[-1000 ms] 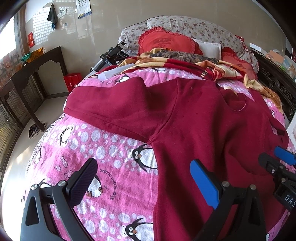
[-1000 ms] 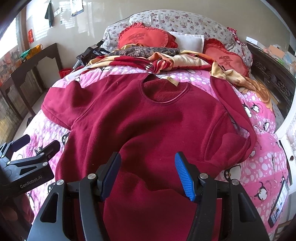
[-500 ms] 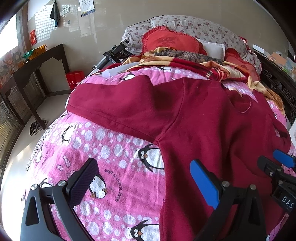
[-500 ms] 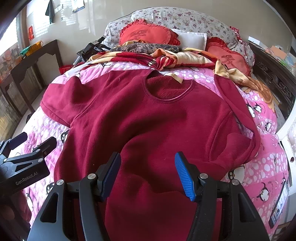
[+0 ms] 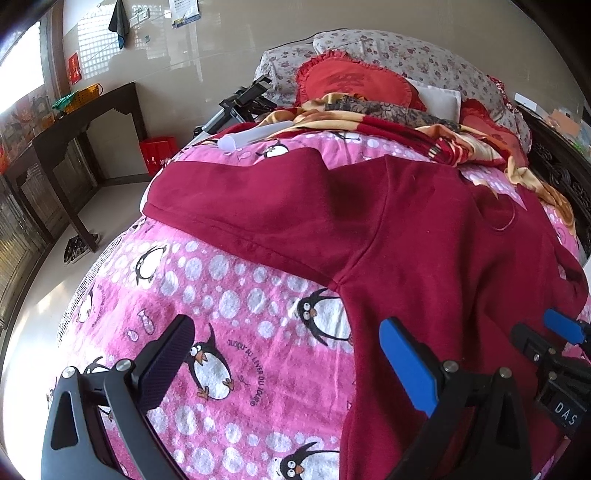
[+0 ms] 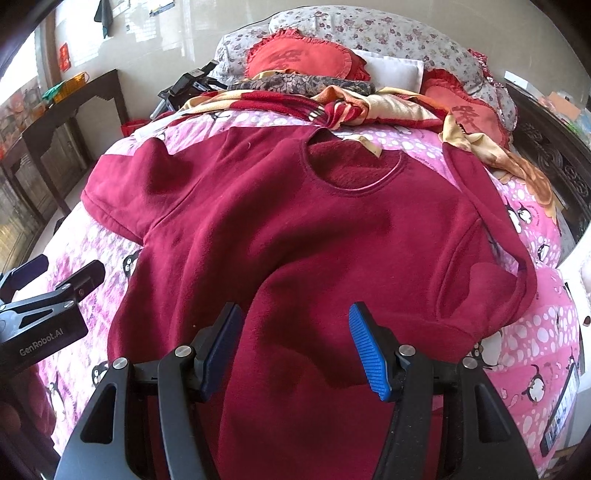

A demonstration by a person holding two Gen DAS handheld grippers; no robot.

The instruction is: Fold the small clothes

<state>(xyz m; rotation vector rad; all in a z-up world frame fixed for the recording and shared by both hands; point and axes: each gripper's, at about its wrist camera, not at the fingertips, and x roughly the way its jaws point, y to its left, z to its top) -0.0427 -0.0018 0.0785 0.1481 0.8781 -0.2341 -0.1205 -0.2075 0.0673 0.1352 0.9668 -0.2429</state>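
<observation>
Creeping slightly forward since before, both wide-fingered grippers, left gripper (image 5: pixel 291 365) and right gripper (image 6: pixel 295 347), hover empty over the sweater (image 6: pixel 314 229); crumpled blanket (image 6: pixel 369 107) lies beyond.

Sweater hem: sweater (image 6: pixel 317 236) cut off by bottom edge.
Wall papers: wall papers (image 5: pixel 183 13) print too small to read.
</observation>
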